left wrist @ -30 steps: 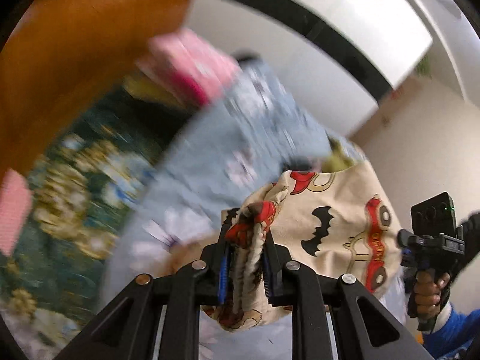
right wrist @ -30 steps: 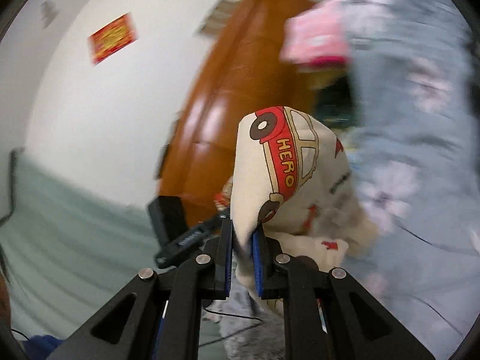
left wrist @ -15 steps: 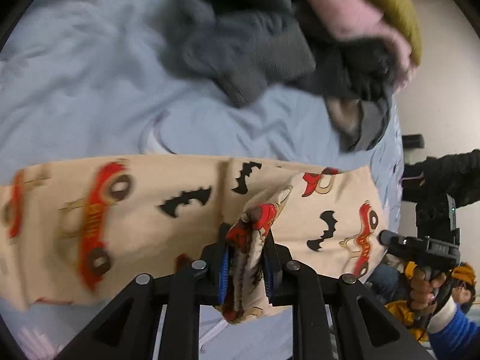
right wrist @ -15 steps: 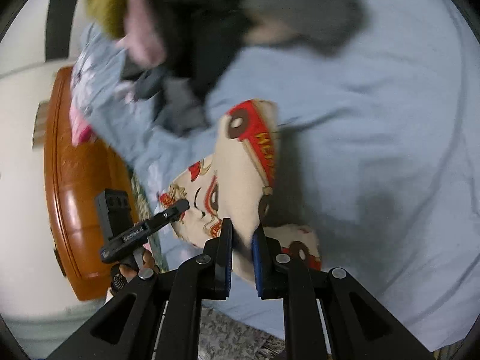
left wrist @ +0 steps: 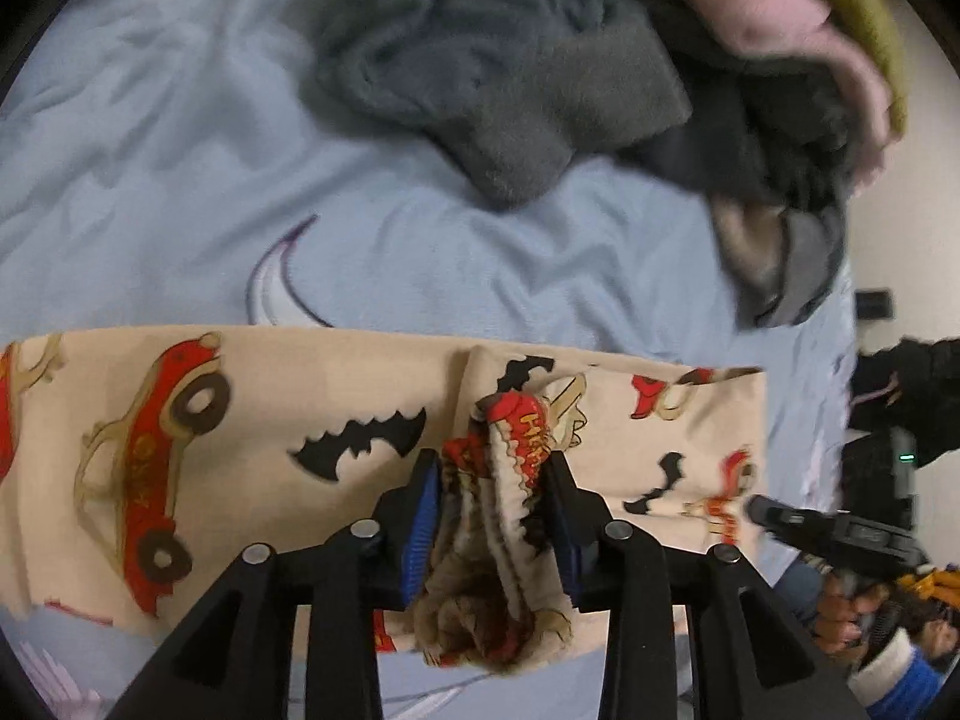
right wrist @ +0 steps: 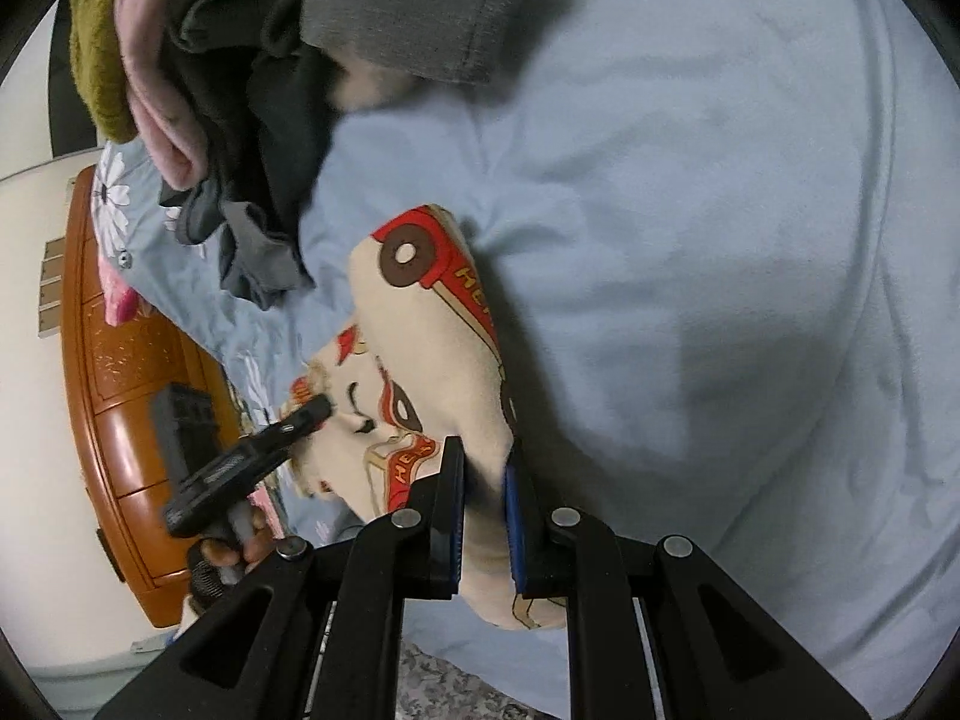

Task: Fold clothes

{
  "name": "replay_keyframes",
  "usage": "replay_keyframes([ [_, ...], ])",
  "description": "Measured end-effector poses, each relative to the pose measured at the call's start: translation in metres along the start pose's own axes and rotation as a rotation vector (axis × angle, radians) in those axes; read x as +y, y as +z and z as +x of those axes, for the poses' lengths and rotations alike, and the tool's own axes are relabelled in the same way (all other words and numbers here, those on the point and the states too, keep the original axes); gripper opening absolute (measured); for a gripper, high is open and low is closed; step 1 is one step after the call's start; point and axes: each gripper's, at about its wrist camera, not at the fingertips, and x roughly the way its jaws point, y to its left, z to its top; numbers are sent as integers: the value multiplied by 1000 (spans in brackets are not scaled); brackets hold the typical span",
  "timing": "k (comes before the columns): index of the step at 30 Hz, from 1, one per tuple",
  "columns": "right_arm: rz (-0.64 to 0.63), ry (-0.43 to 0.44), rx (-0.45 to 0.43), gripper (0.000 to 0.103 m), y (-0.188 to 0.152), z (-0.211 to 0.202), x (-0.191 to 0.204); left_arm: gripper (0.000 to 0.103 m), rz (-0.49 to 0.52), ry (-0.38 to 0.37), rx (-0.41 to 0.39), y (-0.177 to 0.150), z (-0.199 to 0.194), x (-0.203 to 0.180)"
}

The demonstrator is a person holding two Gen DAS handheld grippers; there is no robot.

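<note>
Blue bed (left wrist: 420, 252): left tool (left wrist: 493, 516) opening off car-print garment (left wrist: 240, 420), right tool (right wrist: 485, 510) pinching; hem at 6 o'clock may bunch.

The printed garment (left wrist: 252, 450) runs off the left wrist view's left edge. The clothes pile (left wrist: 540, 72) is cut off at the top and blurred

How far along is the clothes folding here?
Early. Done: the cream car-print garment lies spread on the blue bedsheet. In hand: the left gripper is opening around a bunched edge; the right gripper grips another edge. Left: finishing this fold, plus the unfolded pile of clothes.
</note>
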Motion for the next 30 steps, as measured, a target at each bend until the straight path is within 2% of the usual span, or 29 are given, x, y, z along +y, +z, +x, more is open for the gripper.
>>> replay_keyframes([
  [4, 7, -9, 1, 12, 2, 5, 0, 50, -106, 0, -130, -23, -52, 34],
  [6, 1, -14, 1, 13, 2, 5, 0, 54, -245, 32, -237, -38, -81, 72],
  [9, -14, -39, -10, 16, 2, 2, 1, 54, -522, 119, -369, -76, -115, 143],
  [11, -27, -61, -22, 16, 1, 0, 4, 54, -691, 147, -400, -99, -122, 184],
  [12, -36, -72, -32, 17, 0, -3, 6, 54, -727, 135, -413, -102, -122, 193],
  [13, -43, -80, -46, 23, -1, -7, 7, 54, -759, 98, -432, -105, -121, 201],
  [15, -45, -77, -71, 27, -3, -15, 9, 54, -823, 25, -471, -111, -119, 218],
  [19, -40, -88, -111, 28, -8, -30, 12, 52, -871, -34, -486, -107, -100, 229],
  [21, -30, -94, -121, 28, -10, -36, 12, 50, -911, -55, -524, -109, -102, 234],
  [23, -21, -93, -125, 28, -12, -38, 11, 16, -879, -22, -563, -108, -108, 227],
  [24, -18, -89, -125, 28, -13, -39, 10, 9, -861, 2, -565, -106, -112, 225],
  [27, -11, -77, -118, 28, -16, -42, 8, 9, -713, 83, -621, -94, -141, 190],
  [30, -7, -55, -108, 28, -18, -46, 7, 9, -462, 125, -682, -90, -176, 121],
])
